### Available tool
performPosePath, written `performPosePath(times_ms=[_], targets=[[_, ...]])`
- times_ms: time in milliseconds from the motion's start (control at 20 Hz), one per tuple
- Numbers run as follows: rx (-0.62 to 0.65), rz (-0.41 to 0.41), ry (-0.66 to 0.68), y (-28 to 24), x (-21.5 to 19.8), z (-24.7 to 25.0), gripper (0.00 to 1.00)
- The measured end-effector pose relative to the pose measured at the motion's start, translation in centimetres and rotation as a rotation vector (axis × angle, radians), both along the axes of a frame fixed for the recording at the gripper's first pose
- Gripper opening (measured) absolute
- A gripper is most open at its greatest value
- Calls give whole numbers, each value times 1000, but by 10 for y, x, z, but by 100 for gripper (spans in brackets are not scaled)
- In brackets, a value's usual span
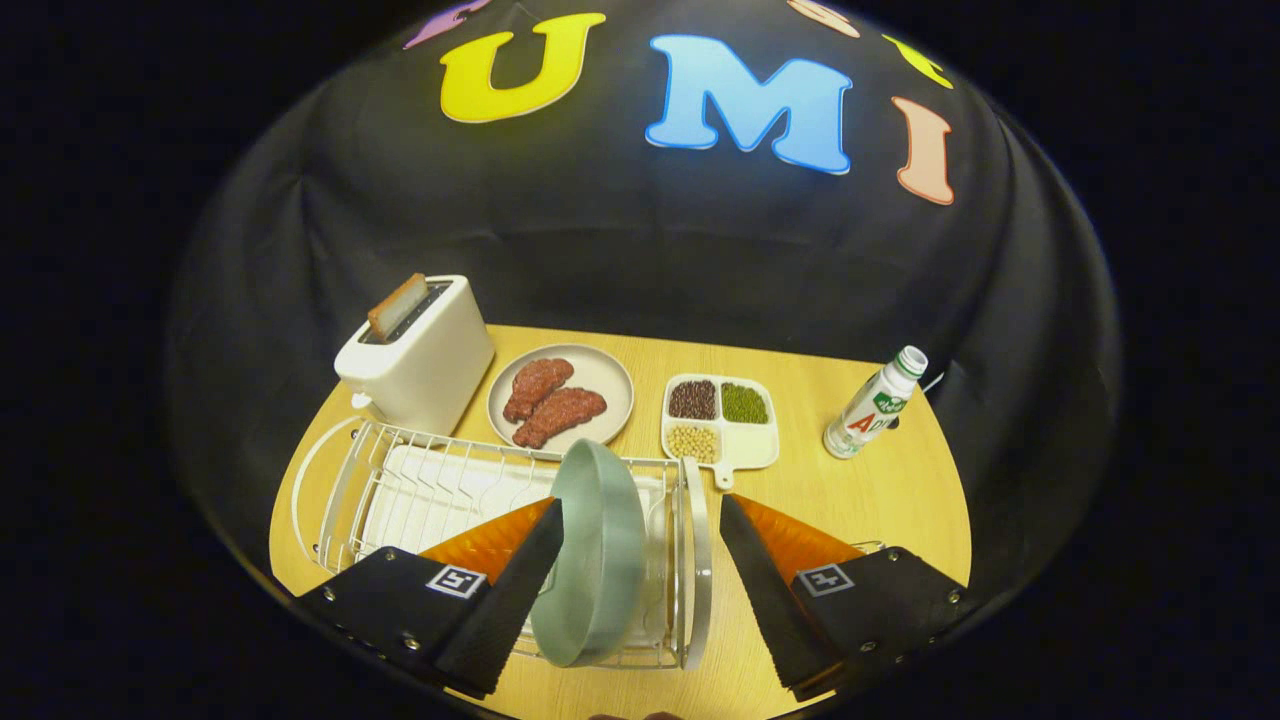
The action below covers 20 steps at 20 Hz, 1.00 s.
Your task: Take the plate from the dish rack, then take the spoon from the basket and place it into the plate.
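Jaws: gripper point(640, 570) spread wide, gripping nothing | plate point(592, 555) on edge at dish rack point(400, 490) right end, just right of left finger, long axis running near-far | bare worktop point(850, 500) right of rack, bottle point(875, 405) far right.

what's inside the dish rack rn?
In the dish rack a grey-green plate stands on edge at its right end, between the open fingers of the hand-held gripper. A white drip tray lies beneath. The plate hides what's behind it.
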<state>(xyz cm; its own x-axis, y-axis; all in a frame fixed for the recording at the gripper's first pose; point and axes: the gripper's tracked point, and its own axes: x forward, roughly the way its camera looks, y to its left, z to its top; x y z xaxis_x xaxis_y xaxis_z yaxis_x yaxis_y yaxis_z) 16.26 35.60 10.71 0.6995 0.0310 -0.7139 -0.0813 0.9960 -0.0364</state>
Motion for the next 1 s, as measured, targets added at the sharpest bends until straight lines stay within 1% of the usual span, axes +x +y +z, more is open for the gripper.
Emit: performPosePath(times_ms=[100, 250, 500, 550, 600, 750, 800, 850, 1000], targets=[[17, -21, 46, 2, 0, -12, 97], [4, -36, 87, 0, -1, -23, 96], [-11, -39, 144, 4, -4, -41, 93], [0, -37, 152, 6, -4, -45, 86], [-16, -54, 152, 3, -3, -56, 80], [19, -76, 164, 6, -1, -58, 37], [9, -75, 169, 10, -5, -50, 29], [-12, -75, 170, 11, -5, -46, 26], [-100, -66, 155, 18, -5, -46, 26]])
